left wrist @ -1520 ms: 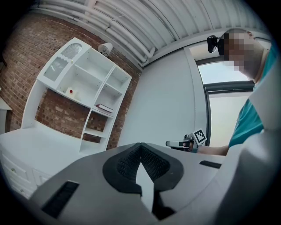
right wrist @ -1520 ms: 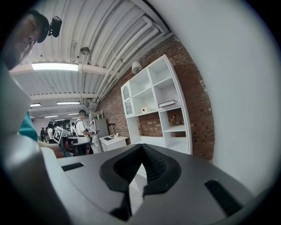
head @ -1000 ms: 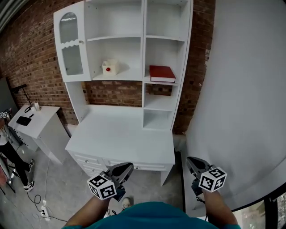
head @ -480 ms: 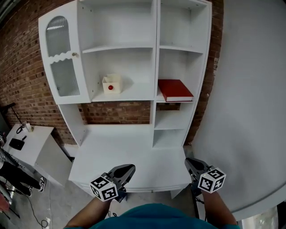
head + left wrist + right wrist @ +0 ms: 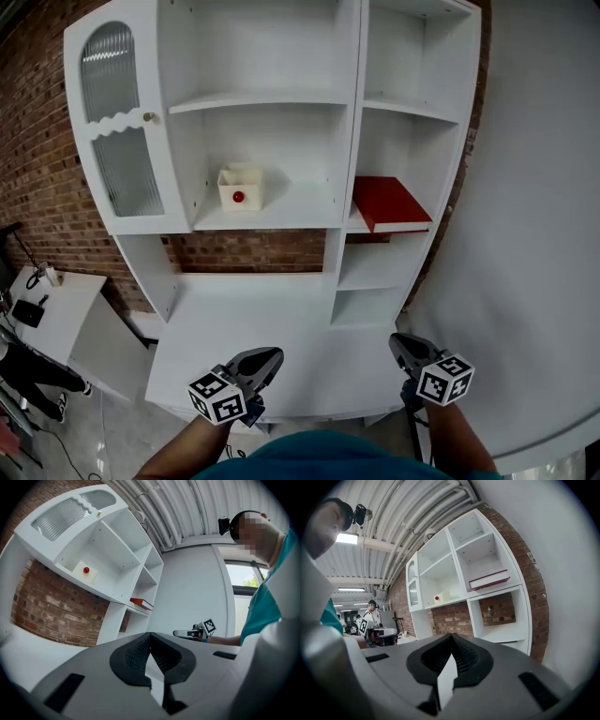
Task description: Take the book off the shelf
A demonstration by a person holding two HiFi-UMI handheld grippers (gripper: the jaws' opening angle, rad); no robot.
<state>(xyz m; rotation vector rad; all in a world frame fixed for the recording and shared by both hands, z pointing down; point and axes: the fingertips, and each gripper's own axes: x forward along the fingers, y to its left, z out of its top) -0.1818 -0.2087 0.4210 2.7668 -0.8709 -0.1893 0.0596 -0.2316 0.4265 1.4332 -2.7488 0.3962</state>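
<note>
A red book lies flat on the middle shelf of the right column of the white shelf unit. It also shows as a thin red slab in the left gripper view, and the same book is seen from below in the right gripper view. My left gripper hangs low over the desk's front edge, shut and empty. My right gripper is level with it at the desk's right corner, also shut on nothing. Both are far below the book.
A white box with a red knob sits on the wide shelf left of the book. A glass cabinet door closes the left column. The white desk top lies beneath. A small side table stands at left, a grey wall at right.
The head view has drawn closer to the shelf unit, which now looms larger; the book sits lower and further right in it. Both grippers stay low and shut.
</note>
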